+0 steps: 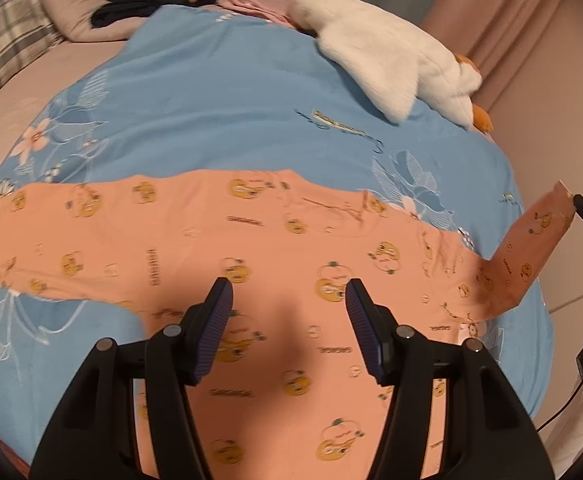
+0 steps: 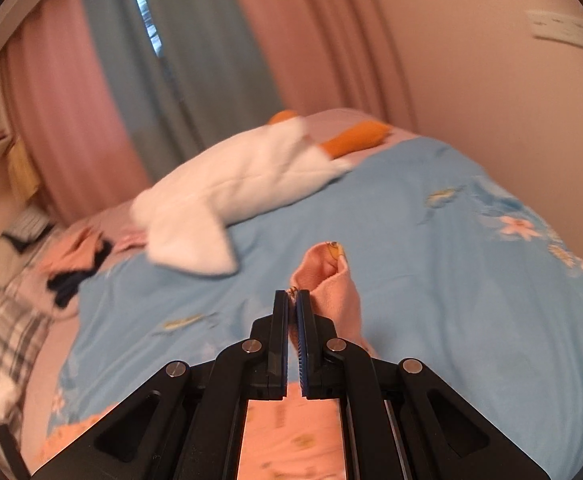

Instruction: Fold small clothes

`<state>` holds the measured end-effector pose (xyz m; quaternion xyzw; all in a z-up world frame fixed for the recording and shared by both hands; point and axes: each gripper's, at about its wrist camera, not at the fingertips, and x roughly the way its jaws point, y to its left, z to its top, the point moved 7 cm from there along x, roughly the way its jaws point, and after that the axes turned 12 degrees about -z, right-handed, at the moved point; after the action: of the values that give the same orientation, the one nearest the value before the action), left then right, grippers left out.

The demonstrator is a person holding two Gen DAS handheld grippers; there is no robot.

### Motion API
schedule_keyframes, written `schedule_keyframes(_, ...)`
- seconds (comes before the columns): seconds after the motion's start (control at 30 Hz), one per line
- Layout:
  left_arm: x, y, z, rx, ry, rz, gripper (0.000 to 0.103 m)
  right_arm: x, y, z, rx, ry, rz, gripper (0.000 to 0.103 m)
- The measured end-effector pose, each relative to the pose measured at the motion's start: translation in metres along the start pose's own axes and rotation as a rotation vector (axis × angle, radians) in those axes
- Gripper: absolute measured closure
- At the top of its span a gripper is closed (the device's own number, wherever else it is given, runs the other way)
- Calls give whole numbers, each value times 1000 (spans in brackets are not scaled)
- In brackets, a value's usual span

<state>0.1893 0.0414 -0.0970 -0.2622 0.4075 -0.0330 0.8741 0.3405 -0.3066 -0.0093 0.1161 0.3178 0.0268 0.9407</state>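
On the bed, a small orange shirt (image 1: 275, 248) with little yellow cartoon prints lies spread out flat on a blue blanket (image 1: 227, 96) with flowers on it. The left hand-held gripper (image 1: 289, 300) hangs right above the middle of the shirt. Its two fingers are wide apart and hold nothing. One sleeve (image 1: 531, 248) of the shirt is lifted up off the blanket on the right side. The right hand-held gripper (image 2: 292, 300) has its fingers squeezed together on the end of that sleeve (image 2: 331, 280), so the cuff sticks up past the tips. A big white stuffed goose (image 1: 387, 60) with orange feet lies at the far side of the blanket, well apart from the shirt.
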Motion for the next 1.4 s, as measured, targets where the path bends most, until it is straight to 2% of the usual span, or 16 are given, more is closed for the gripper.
schedule_keyframes(0.1, -10, 11, -2, -4, -17, 24, 45, -3, 26, -7, -51, 10, 25, 98)
schedule_keyframes(0.23, -22, 30, -5, -39, -23, 32, 45, -9, 68, -24, -100, 51, 116, 98)
schedule_keyframes(0.6, -38, 59, -14, -96, -35, 41, 45, -6, 151, -81, -237, 151, 202, 98)
schedule_keyframes(1.07, -41, 84, -27, -144, -29, 57, 45, 12, 211, -164, -320, 331, 262, 98)
schedule_keyframes(1.4, -45, 94, -32, -153, -22, 73, 45, 42, 233, -241, -399, 506, 228, 97)
